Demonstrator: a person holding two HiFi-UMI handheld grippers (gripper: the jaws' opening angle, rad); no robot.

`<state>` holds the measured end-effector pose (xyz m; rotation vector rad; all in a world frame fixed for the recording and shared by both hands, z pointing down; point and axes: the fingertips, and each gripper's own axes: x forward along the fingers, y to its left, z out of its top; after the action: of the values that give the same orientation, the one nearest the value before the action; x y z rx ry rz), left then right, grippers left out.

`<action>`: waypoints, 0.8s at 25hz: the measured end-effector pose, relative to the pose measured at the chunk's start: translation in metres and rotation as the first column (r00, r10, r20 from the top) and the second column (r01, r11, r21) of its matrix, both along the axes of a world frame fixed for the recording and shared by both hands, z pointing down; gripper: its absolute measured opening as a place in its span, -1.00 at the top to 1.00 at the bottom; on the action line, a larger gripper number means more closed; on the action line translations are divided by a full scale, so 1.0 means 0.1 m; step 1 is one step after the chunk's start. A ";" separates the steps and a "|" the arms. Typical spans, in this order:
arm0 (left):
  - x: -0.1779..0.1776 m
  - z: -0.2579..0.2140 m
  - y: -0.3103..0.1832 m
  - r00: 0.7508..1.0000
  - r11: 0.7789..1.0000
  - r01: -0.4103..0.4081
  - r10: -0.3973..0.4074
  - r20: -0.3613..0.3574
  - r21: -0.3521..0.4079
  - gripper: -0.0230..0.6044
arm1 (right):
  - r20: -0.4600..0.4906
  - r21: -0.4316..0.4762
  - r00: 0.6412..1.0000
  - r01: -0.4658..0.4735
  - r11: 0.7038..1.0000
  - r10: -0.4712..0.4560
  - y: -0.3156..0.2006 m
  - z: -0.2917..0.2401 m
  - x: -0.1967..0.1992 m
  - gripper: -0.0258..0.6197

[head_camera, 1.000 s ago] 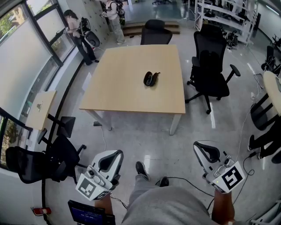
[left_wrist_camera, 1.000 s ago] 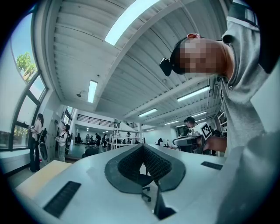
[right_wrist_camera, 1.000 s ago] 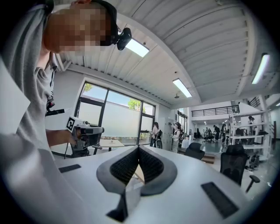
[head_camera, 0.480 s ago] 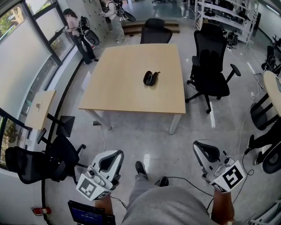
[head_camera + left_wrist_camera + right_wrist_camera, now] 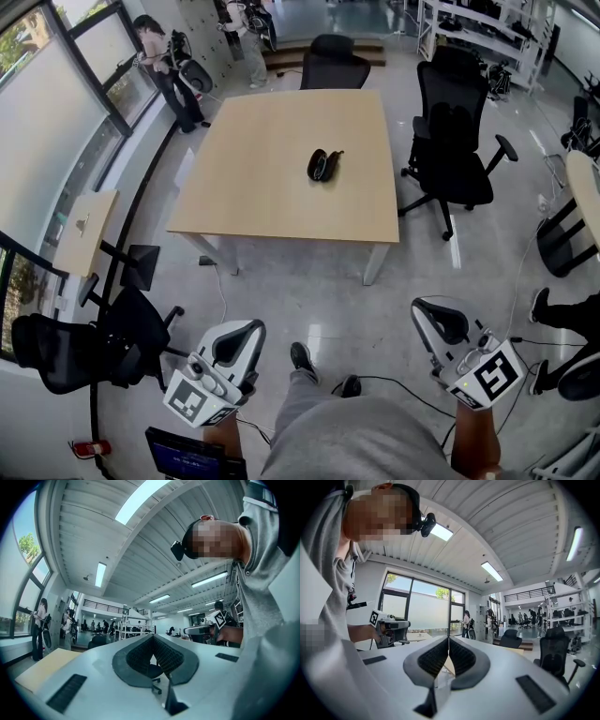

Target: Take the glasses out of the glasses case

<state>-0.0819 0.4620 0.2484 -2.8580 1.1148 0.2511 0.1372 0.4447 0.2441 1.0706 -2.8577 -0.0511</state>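
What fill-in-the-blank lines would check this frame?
The case lies on a wooden ____. The left tongs and right tongs are both ____, with nothing between them. The chair at the right of the head view is coloured ____.
Missing: table; shut; black.

- A person's legs (image 5: 574, 314) at the right edge now reach further into our view. One shoe (image 5: 542, 302) sits a little further right than before, and a second shoe (image 5: 538, 377) now shows below it.
- The far person (image 5: 251, 21) by the back wall now stands closer to the top edge.
- Our right gripper (image 5: 431, 314) sits slightly further forward and left.
- The table (image 5: 272, 178) sits a touch higher in our view.
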 end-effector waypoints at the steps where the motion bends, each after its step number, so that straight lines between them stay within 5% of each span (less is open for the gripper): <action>1: 0.00 0.00 -0.02 1.000 1.000 0.000 0.000 0.001 -0.002 0.90 | 0.001 -0.002 1.000 0.000 1.000 0.000 -0.02 0.01 0.00 0.89; 20: -0.40 0.06 -0.80 1.000 1.000 0.004 -0.004 0.009 -0.026 0.91 | 0.014 -0.029 1.000 -0.022 0.999 0.023 -0.82 0.09 -0.35 0.89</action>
<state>-0.1224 0.3820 0.2548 -2.8761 1.1306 0.2244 0.1025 0.3628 0.2532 1.1020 -2.8489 -0.0011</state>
